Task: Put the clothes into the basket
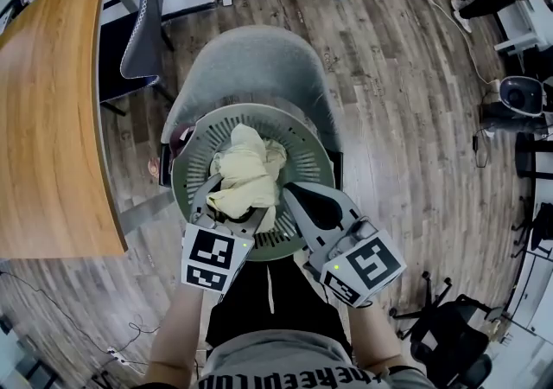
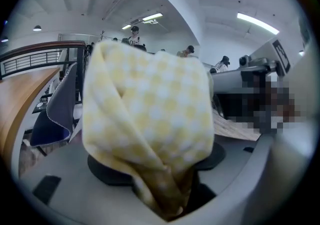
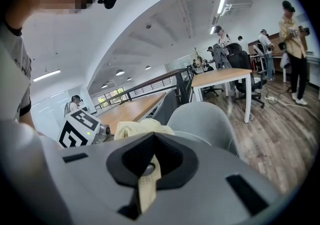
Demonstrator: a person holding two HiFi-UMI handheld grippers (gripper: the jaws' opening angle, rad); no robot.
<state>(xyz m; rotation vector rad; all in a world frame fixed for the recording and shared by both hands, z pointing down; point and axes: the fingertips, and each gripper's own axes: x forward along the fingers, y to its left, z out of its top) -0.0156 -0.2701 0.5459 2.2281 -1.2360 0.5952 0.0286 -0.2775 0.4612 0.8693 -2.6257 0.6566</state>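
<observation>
Chair: a grey shell chair (image 1: pixel 251 59) stood on the wood floor just in front of the person, and the basket sat on its seat.
Basket: a round, slotted grey-green basket (image 1: pixel 304 147). It looked steady enough to need no holding.
Cloth: the yellow-and-white checked cloth (image 1: pixel 244 173) was heaped inside the basket, left of centre. Its near end rose towards the two grippers, so I judged it not fully settled.
Left gripper: the left gripper (image 1: pixel 229 211) was at the near left rim with its jaws standing wide. A bunched fold of the cloth lay loosely between them, and nothing seemed to press on it.
Right gripper: the right gripper (image 1: pixel 294 195) was at the near right rim, its jaws almost together on a thin strip of the cloth.
Doing it well: I would spread the right jaws next. Then I would draw both grippers straight back and up, so no fold snagged and dragged over the rim (that thin strip looked the likeliest to catch).
Shirt lettering: block capitals (image 1: pixel 285 376) ran across the person's shirt, upside down and cut off at the near edge. I could not read them with confidence.
Marker cubes: each marker cube (image 1: pixel 208 259) carried black-and-white squares only, with no words. I saw no brand on the basket or the chair.
</observation>
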